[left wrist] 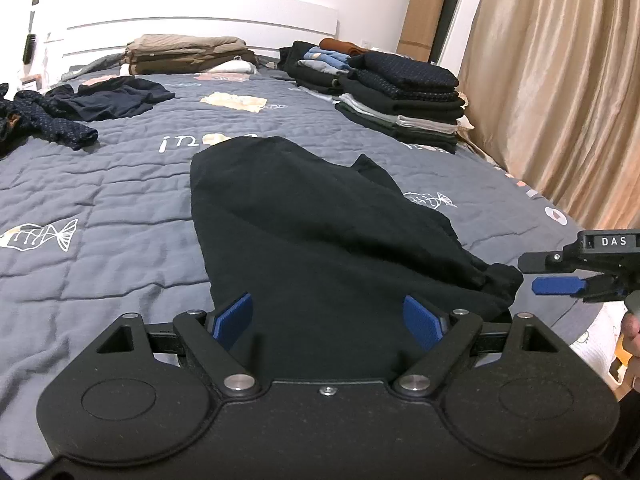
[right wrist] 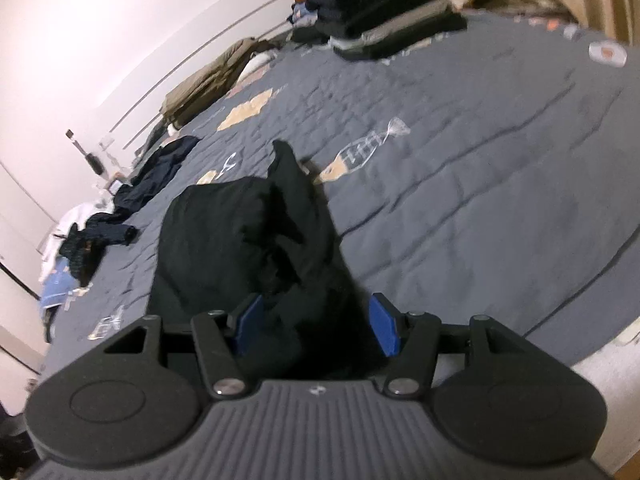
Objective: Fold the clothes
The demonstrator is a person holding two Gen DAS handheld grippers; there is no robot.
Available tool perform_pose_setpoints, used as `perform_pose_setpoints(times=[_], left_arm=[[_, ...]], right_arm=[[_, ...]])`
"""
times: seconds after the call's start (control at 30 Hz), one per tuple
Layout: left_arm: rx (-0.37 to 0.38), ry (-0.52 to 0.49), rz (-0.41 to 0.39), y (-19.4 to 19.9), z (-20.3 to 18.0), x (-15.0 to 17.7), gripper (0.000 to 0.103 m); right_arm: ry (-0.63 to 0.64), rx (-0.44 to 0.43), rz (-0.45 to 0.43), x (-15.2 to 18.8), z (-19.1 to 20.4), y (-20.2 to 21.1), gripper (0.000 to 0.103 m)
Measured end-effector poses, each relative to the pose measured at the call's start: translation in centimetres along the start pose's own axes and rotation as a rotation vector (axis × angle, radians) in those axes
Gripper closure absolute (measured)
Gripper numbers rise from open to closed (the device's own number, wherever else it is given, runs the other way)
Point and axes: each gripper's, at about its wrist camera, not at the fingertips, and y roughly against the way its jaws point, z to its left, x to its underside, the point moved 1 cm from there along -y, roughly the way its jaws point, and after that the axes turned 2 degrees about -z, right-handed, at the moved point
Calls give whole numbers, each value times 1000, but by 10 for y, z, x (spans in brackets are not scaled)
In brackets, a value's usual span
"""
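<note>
The black garment (left wrist: 320,240) lies in the middle of the grey quilt (left wrist: 100,208), with one end bunched toward 4 o'clock. The left gripper (left wrist: 328,322) is above its near edge with fingers wide apart and nothing between them. The right gripper (right wrist: 316,326) also has its fingers apart, with the bunched cloth between them; folded stacks (left wrist: 400,96) sit at 1 o'clock.

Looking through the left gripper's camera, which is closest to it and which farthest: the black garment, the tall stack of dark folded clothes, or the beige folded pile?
1. Black garment, directly ahead.
2. Dark folded stack, far right.
3. Beige folded pile, by the headboard.
</note>
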Motion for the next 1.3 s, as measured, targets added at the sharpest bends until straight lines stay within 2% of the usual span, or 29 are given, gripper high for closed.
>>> perform_pose_setpoints(times=[0.27,0.37,0.4,0.43,0.47,0.63,0.8,0.9,1.0,1.07,1.2,1.3], left_arm=[[4,-23,1,1,-2,1,21],[5,-64,7,3,-7,4,21],[3,-85,10,3,-10,5,21],[-3,-113,14,3,-12,7,21],[-10,-146,18,3,-16,9,21],[-41,-369,11,5,-38,23,21],[-138,-657,-21,0,-66,47,21],[-173,-756,-11,-9,-72,57,21],[-228,-847,12,-19,-73,67,21],[-239,-865,20,-23,-72,70,21],[-248,-879,11,-25,-72,70,23],[-251,-903,6,-27,-75,72,34]], right_arm=[[-7,-22,36,7,9,-23,45],[-8,-22,8,8,12,-28,47],[-13,-18,-8,8,12,-29,54],[-21,-16,-22,8,11,-30,75],[-36,-16,-31,8,9,-30,85],[-157,-105,-49,3,-3,-17,89],[-219,-161,-44,2,-6,-8,91],[-222,-157,-33,2,-5,-9,91],[-162,-104,5,3,-1,-13,87],[-112,-72,25,3,2,-16,82],[-31,-64,20,8,13,-20,61],[7,-53,12,13,19,-26,60]])
